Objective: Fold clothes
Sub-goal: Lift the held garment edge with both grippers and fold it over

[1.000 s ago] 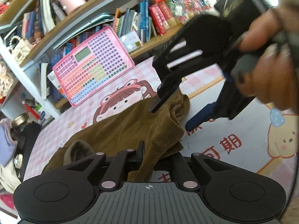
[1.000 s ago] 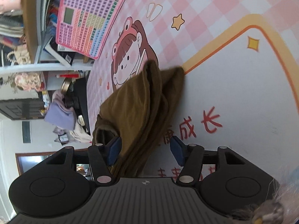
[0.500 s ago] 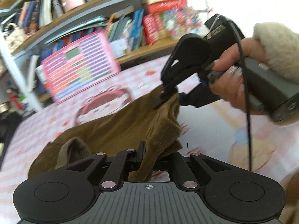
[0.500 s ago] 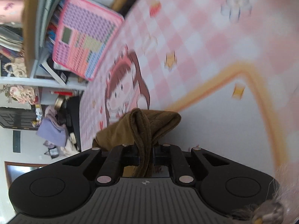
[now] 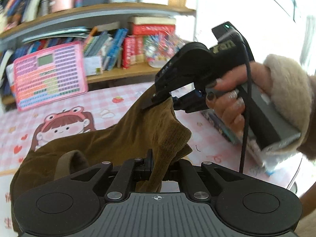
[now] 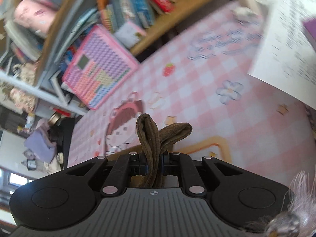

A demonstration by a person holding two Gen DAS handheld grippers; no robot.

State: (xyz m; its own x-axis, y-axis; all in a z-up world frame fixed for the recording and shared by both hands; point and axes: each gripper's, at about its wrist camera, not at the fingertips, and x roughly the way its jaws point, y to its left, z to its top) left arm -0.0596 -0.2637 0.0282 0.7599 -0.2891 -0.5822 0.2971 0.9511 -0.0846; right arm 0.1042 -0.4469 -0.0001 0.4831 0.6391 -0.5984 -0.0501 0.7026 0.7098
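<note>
A brown knit garment (image 5: 110, 144) lies partly on the pink cartoon mat (image 5: 65, 106), with one end lifted. My left gripper (image 5: 158, 165) is shut on a fold of its near edge. My right gripper (image 5: 167, 102) shows in the left wrist view, held by a hand, shut on the garment's upper corner and lifting it off the mat. In the right wrist view the right gripper (image 6: 154, 164) pinches a bunched loop of the brown garment (image 6: 152, 134) between its fingers.
A pink toy keyboard (image 5: 49, 81) leans against a bookshelf (image 5: 118, 73) at the back of the mat. White printed paper (image 6: 286, 39) lies at the right. A book (image 5: 223, 124) lies under the right hand. Clutter sits beyond the left edge (image 6: 41, 144).
My right gripper went from open beside the garment to shut on its corner, then lifted it upward. My left gripper kept its hold and both views tilted up toward the shelf.
</note>
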